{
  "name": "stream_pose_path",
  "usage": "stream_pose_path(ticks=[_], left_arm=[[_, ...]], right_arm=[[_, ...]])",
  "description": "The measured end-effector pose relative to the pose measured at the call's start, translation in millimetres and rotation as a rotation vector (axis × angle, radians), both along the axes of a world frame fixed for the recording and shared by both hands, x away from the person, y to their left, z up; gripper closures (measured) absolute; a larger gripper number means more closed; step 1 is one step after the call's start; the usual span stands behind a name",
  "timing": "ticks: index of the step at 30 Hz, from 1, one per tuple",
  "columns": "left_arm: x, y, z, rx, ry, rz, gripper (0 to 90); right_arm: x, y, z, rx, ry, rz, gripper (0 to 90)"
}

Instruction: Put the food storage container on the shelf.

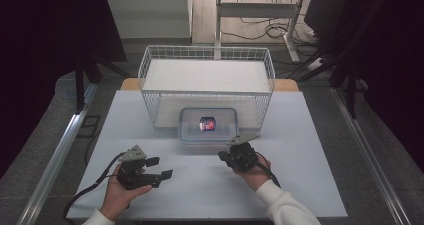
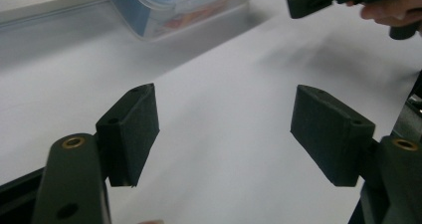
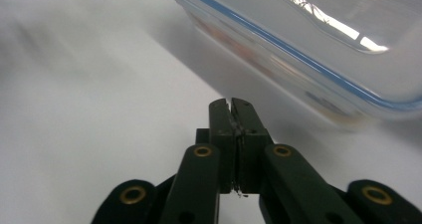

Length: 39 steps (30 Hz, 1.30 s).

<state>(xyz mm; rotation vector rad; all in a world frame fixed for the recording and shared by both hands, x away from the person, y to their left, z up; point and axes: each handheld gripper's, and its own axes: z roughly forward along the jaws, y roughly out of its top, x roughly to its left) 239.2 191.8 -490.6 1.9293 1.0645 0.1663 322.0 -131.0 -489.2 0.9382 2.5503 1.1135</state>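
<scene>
The right gripper's (image 3: 232,104) jaws are clenched on nothing just before the lidded box (image 1: 208,125), which is set mid-table against the wire basket (image 1: 207,85), while the left gripper (image 1: 160,168) is held released near the table's (image 1: 310,185) front edge.

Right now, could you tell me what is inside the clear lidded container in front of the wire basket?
Through the lid of the clear container shows one small red-and-dark item; its identity is too blurred to tell. The container's base is not visible from above.
</scene>
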Motion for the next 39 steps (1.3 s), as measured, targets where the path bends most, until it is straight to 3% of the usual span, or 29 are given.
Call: stream_pose_path(ticks=[10, 14, 19, 39], left_arm=[[2.4, -2.2, -3.0, 0.008, 0.004, -0.007, 26.7], [2.1, -1.2, -2.3, 0.015, -0.002, 0.003, 26.7], [1.9, -0.8, -1.8, 0.016, -0.007, 0.006, 26.7], [3.1, -1.2, -2.8, 0.019, -0.001, 0.003, 26.7]], right_arm=[[24.3, 27.7, -19.0, -0.038, 0.018, -0.045, 88.9], [32.6, 32.4, -22.1, -0.054, 0.003, -0.063, 89.0], [33.0, 38.8, -21.3, -0.066, -0.011, -0.04, 89.0], [41.9, 43.0, -8.0, -0.007, -0.032, -0.083, 89.0]])
